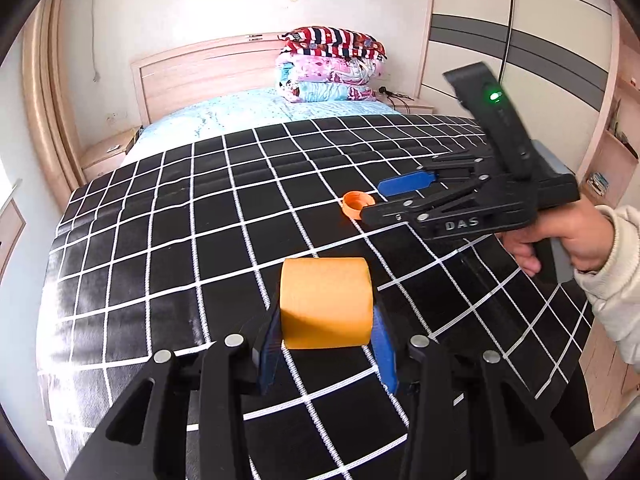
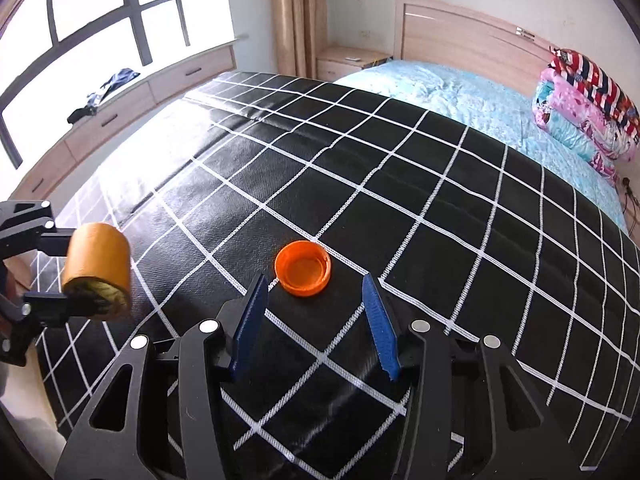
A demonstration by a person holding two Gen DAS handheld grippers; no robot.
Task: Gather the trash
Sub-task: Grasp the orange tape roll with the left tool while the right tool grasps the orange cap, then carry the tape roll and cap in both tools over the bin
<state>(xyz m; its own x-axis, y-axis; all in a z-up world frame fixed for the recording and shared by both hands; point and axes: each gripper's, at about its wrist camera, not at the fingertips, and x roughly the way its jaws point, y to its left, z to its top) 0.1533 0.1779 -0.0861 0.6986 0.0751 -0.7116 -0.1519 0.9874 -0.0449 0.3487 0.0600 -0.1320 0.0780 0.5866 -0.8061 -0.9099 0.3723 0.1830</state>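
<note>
right gripper [image 2: 316, 320] open and empty, poised just short of the orange bottle cap [image 2: 303, 267]: light, rigid, likely slippery; pinch across its rim. left gripper [image 1: 326, 346] clamps the orange roll [image 1: 326, 302].

Bright daylight from window [image 2: 100, 20], glare on mat [image 2: 168, 136], fisheye-warped edges

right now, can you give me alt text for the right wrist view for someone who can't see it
The right tongs stand open just short of an upturned orange bottle cap lying on a black mat with a white grid. At the left edge, the left tongs grip an orange roll above the mat. Behind are a blue-sheeted bed and a window.
</note>
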